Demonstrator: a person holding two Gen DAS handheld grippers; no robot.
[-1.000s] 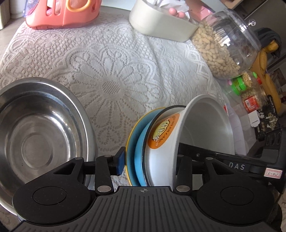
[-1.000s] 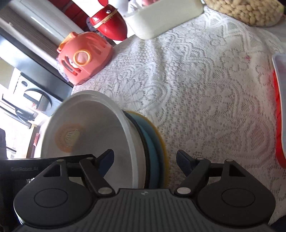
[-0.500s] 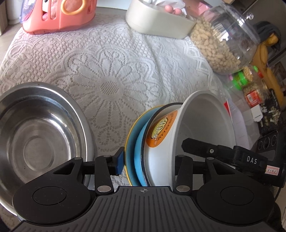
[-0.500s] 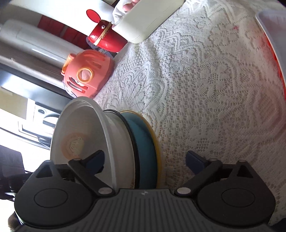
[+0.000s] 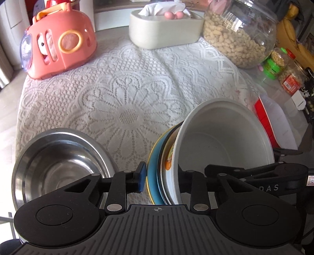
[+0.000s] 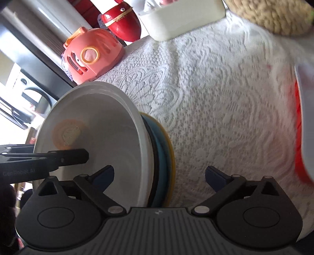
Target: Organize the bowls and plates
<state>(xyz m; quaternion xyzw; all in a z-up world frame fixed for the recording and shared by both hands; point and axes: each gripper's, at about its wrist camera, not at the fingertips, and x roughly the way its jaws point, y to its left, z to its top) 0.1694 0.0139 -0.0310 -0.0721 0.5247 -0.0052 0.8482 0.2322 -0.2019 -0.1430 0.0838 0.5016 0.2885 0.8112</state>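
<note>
Left fingers (image 5: 141, 177) have just closed, clamping the on-edge stack (image 5: 168, 164), white bowl (image 5: 223, 145) opening rightward.

A white lace cloth (image 5: 125, 102) covers the table. Daylight falls bright across it. Behind stand pale cabinets (image 5: 11, 17).

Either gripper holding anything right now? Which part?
Left gripper clamps the tilted stack, white bowl plus blue plate, across its near edge. Right gripper straddles it, jaws wide, gripping nothing.
</note>
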